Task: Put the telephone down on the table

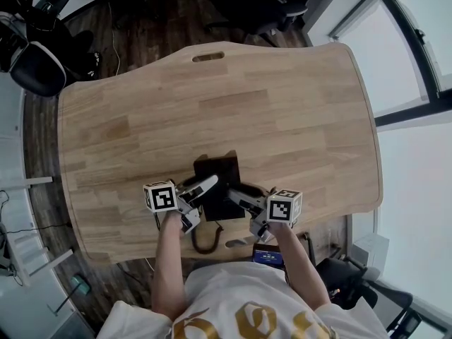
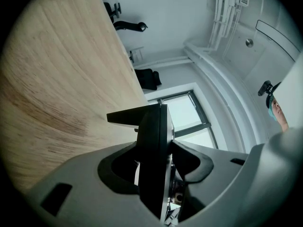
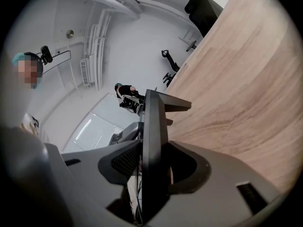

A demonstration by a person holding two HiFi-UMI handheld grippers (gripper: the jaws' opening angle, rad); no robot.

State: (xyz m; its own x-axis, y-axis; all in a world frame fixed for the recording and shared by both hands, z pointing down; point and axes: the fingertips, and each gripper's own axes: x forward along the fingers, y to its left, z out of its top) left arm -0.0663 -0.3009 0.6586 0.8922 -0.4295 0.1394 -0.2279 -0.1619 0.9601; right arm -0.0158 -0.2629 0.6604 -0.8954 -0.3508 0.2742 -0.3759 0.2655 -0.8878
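We hold a flat black telephone (image 1: 217, 171) in the lower centre of the head view, above the near edge of a pale wooden table with rounded corners (image 1: 282, 111). The left gripper (image 2: 158, 162) clamps one edge of the telephone, its grey jaws pressed on either side of the thin black body. The right gripper (image 3: 152, 167) clamps the opposite edge in the same way. In both gripper views the telephone stands edge-on between the pads. A black coiled cord (image 1: 203, 242) hangs below it, past the table's edge. We cannot tell whether the telephone touches the tabletop.
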